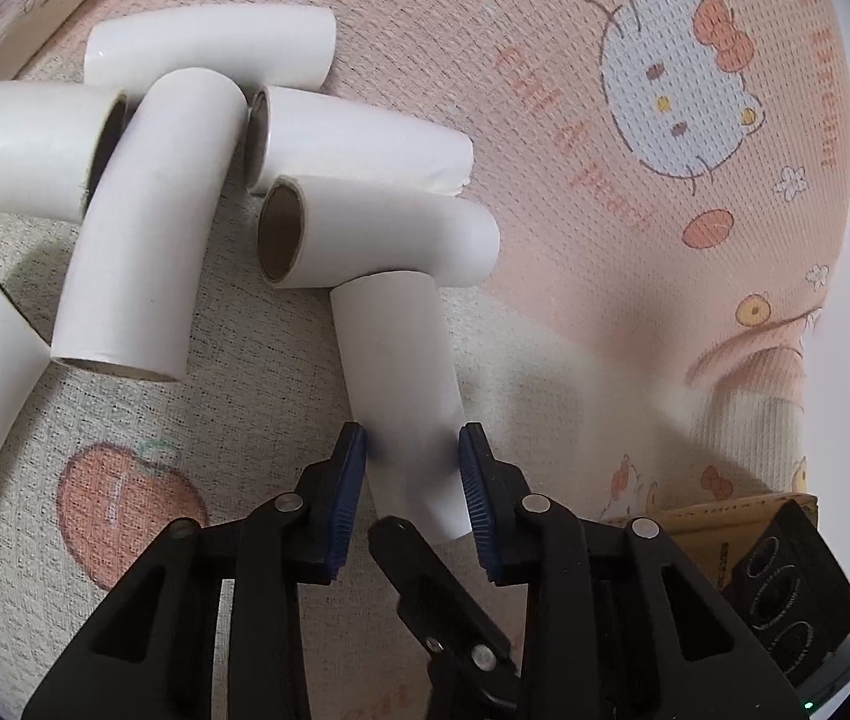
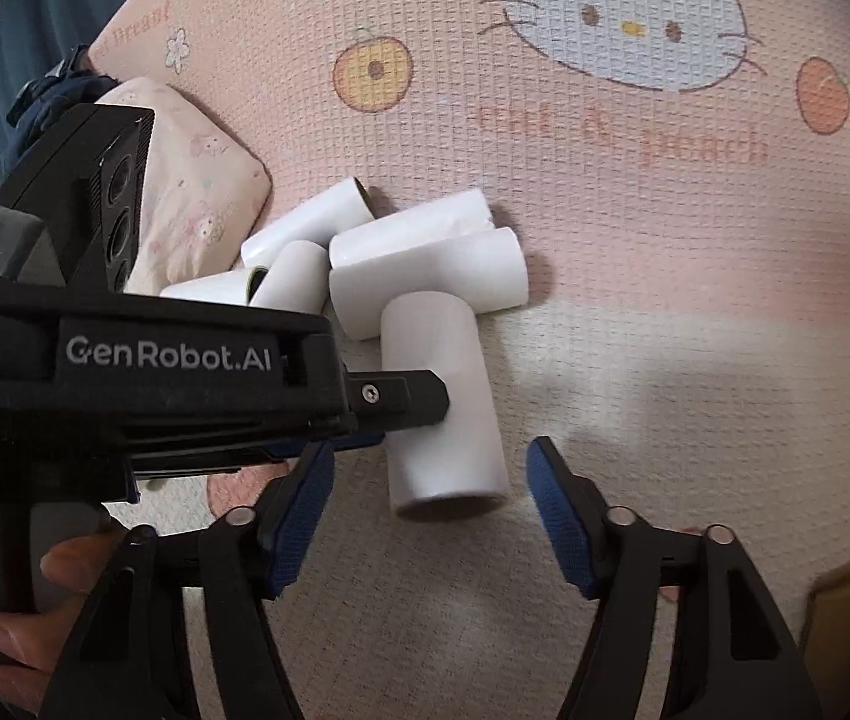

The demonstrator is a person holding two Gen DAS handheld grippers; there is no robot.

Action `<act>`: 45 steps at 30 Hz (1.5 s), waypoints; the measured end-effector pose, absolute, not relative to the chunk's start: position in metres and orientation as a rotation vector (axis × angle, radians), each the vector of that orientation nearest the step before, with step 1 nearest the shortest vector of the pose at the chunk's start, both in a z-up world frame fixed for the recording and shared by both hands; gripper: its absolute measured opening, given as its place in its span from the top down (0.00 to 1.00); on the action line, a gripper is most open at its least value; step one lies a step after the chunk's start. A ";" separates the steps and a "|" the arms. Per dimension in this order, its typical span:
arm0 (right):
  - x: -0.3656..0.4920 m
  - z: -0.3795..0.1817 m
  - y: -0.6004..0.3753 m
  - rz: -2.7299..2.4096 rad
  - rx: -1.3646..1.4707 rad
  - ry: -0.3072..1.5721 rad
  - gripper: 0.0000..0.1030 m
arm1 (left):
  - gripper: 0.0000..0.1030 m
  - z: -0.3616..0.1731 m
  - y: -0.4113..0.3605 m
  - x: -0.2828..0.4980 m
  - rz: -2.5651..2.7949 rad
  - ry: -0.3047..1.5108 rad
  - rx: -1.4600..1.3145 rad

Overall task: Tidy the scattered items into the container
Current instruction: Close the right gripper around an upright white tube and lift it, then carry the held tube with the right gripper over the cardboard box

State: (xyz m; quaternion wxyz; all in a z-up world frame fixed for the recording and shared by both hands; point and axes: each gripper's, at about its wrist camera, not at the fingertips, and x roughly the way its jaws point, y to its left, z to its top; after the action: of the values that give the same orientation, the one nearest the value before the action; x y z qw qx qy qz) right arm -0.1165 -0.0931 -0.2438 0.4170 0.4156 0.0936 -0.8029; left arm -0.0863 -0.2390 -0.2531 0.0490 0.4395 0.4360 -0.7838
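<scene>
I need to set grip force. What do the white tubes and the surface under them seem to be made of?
The tubes look like matte white paper over cardboard: brown cores show at the open ends. The mat seems woven printed fabric, judging by its grid texture.

A home, most likely a bedroom or a child's room. Underfoot, a soft woven bed mat [image 2: 605, 300] in pink and cream, printed with a cartoon cat face [image 2: 623, 18], peaches and the words "cat & peach". Beyond the mat's far left edge, a small pillow [image 2: 197, 192] in pale pink with tiny cartoon prints, and behind that a heap of dark blue cloth [image 2: 47, 102]. Scattered on the mat, near the pillow, white paper roll cores [image 1: 149, 222], ordinary household leftovers. No benches, shelving or shop fittings.
</scene>
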 end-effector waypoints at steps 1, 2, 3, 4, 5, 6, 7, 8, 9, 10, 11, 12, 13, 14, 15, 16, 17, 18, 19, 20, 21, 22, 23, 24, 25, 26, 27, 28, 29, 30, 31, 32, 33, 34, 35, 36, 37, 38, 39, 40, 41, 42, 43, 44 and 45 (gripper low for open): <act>-0.116 -0.245 -0.094 -2.020 1.042 0.246 0.47 | 0.66 -0.253 -0.238 -0.086 -2.392 1.322 1.339; -0.116 -0.246 -0.095 -2.024 1.037 0.257 0.50 | 0.66 -0.253 -0.239 -0.084 -2.393 1.319 1.339; -0.115 -0.247 -0.095 -2.025 1.037 0.273 0.51 | 0.66 -0.253 -0.239 -0.082 -2.394 1.315 1.337; -0.115 -0.248 -0.095 -2.027 1.037 0.284 0.55 | 0.66 -0.253 -0.239 -0.080 -2.394 1.310 1.336; -0.115 -0.248 -0.094 -2.028 1.038 0.283 0.60 | 0.66 -0.252 -0.238 -0.078 -2.396 1.307 1.338; -0.117 -0.248 -0.092 -2.021 1.051 0.267 0.61 | 0.67 -0.252 -0.237 -0.077 -2.403 1.300 1.342; -0.118 -0.248 -0.090 -2.015 1.062 0.250 0.61 | 0.67 -0.252 -0.238 -0.073 -2.411 1.294 1.347; -0.119 -0.248 -0.088 -2.010 1.075 0.236 0.61 | 0.67 -0.252 -0.236 -0.071 -2.420 1.283 1.354; -0.119 -0.249 -0.086 -2.007 1.083 0.223 0.61 | 0.67 -0.252 -0.233 -0.070 -2.428 1.272 1.360; -0.118 -0.249 -0.084 -2.008 1.087 0.219 0.61 | 0.67 -0.251 -0.229 -0.070 -2.436 1.261 1.368; -0.117 -0.249 -0.082 -2.009 1.093 0.219 0.61 | 0.67 -0.251 -0.226 -0.068 -2.445 1.248 1.375; -0.115 -0.249 -0.080 -2.013 1.102 0.221 0.61 | 0.67 -0.250 -0.222 -0.066 -2.453 1.236 1.381; -0.114 -0.248 -0.078 -2.017 1.112 0.221 0.61 | 0.68 -0.250 -0.218 -0.065 -2.460 1.221 1.392; -0.113 -0.248 -0.077 -2.022 1.121 0.222 0.61 | 0.69 -0.249 -0.213 -0.062 -2.472 1.202 1.402; -0.112 -0.248 -0.075 -2.028 1.132 0.225 0.61 | 0.69 -0.248 -0.209 -0.059 -2.483 1.184 1.410; -0.109 -0.247 -0.073 -2.036 1.146 0.229 0.62 | 0.70 -0.247 -0.202 -0.056 -2.499 1.156 1.425; -0.107 -0.246 -0.072 -2.043 1.158 0.236 0.62 | 0.70 -0.247 -0.197 -0.053 -2.510 1.138 1.435; -0.102 -0.245 -0.066 -2.051 1.170 0.245 0.62 | 0.70 -0.246 -0.192 -0.049 -2.522 1.117 1.447; -0.099 -0.244 -0.063 -2.056 1.181 0.252 0.62 | 0.70 -0.245 -0.185 -0.047 -2.531 1.095 1.458; -0.097 -0.244 -0.059 -2.056 1.188 0.255 0.62 | 0.70 -0.244 -0.179 -0.042 -2.542 1.068 1.469; -0.092 -0.244 -0.054 -2.053 1.200 0.254 0.62 | 0.70 -0.243 -0.174 -0.038 -2.550 1.047 1.478; -0.089 -0.244 -0.049 -2.047 1.208 0.255 0.62 | 0.70 -0.243 -0.167 -0.033 -2.559 1.020 1.493; -0.085 -0.244 -0.046 -2.041 1.212 0.264 0.62 | 0.70 -0.243 -0.163 -0.028 -2.568 1.006 1.502; -0.080 -0.244 -0.042 -2.036 1.215 0.284 0.62 | 0.70 -0.242 -0.159 -0.025 -2.576 0.994 1.510; -0.076 -0.244 -0.040 -2.036 1.214 0.303 0.62 | 0.70 -0.242 -0.154 -0.021 -2.584 0.980 1.521; -0.071 -0.243 -0.037 -2.035 1.218 0.322 0.62 | 0.70 -0.242 -0.149 -0.018 -2.592 0.968 1.530; -0.067 -0.243 -0.035 -2.034 1.221 0.341 0.62 | 0.70 -0.242 -0.145 -0.015 -2.595 0.965 1.540; -0.063 -0.243 -0.032 -2.032 1.225 0.355 0.62 | 0.70 -0.243 -0.142 -0.013 -2.594 0.968 1.549; -0.060 -0.242 -0.028 -2.031 1.233 0.361 0.62 | 0.70 -0.243 -0.138 -0.010 -2.597 0.971 1.552; -0.057 -0.242 -0.024 -2.033 1.242 0.366 0.62 | 0.70 -0.243 -0.135 -0.008 -2.602 0.973 1.555; -0.054 -0.242 -0.021 -2.033 1.246 0.368 0.62 | 0.70 -0.243 -0.133 -0.003 -2.608 0.974 1.561; -0.052 -0.242 -0.019 -2.033 1.251 0.371 0.62 | 0.70 -0.243 -0.131 0.002 -2.610 0.982 1.568; -0.049 -0.242 -0.016 -2.032 1.254 0.378 0.62 | 0.70 -0.244 -0.127 0.003 -2.610 0.989 1.572; -0.045 -0.242 -0.012 -2.033 1.256 0.388 0.62 | 0.70 -0.245 -0.125 0.006 -2.610 0.999 1.576; -0.041 -0.241 -0.008 -2.036 1.260 0.401 0.62 | 0.70 -0.245 -0.124 0.009 -2.608 1.004 1.577; -0.038 -0.241 -0.005 -2.034 1.265 0.409 0.62 | 0.70 -0.245 -0.123 0.012 -2.607 1.003 1.576; -0.035 -0.241 -0.003 -2.029 1.277 0.414 0.62 | 0.70 -0.244 -0.123 0.014 -2.608 1.000 1.570; -0.033 -0.241 -0.002 -2.026 1.287 0.415 0.62 | 0.70 -0.244 -0.123 0.017 -2.606 0.996 1.561; -0.032 -0.240 -0.001 -2.013 1.308 0.412 0.62 | 0.67 -0.244 -0.123 0.016 -2.604 0.997 1.550; -0.032 -0.240 0.000 -1.997 1.328 0.402 0.61 | 0.62 -0.244 -0.125 0.018 -2.607 1.009 1.543; -0.033 -0.239 0.000 -1.993 1.352 0.379 0.61 | 0.60 -0.245 -0.126 0.017 -2.605 1.025 1.547; -0.035 -0.237 -0.002 -1.978 1.366 0.363 0.61 | 0.59 -0.246 -0.129 0.017 -2.596 1.047 1.551; -0.036 -0.236 -0.003 -1.969 1.369 0.357 0.61 | 0.59 -0.248 -0.132 0.017 -2.584 1.081 1.549; -0.037 -0.235 -0.004 -1.965 1.367 0.359 0.61 | 0.59 -0.250 -0.135 0.016 -2.572 1.123 1.540; -0.038 -0.234 -0.007 -1.963 1.368 0.377 0.61 | 0.59 -0.251 -0.138 0.016 -2.561 1.156 1.530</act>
State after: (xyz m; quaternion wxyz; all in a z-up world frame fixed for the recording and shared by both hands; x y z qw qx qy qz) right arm -0.0385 -0.0071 -0.2344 0.3520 0.5288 0.1456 -0.7585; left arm 0.0158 -0.1378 -0.2512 -0.0290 0.4780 0.3610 -0.8002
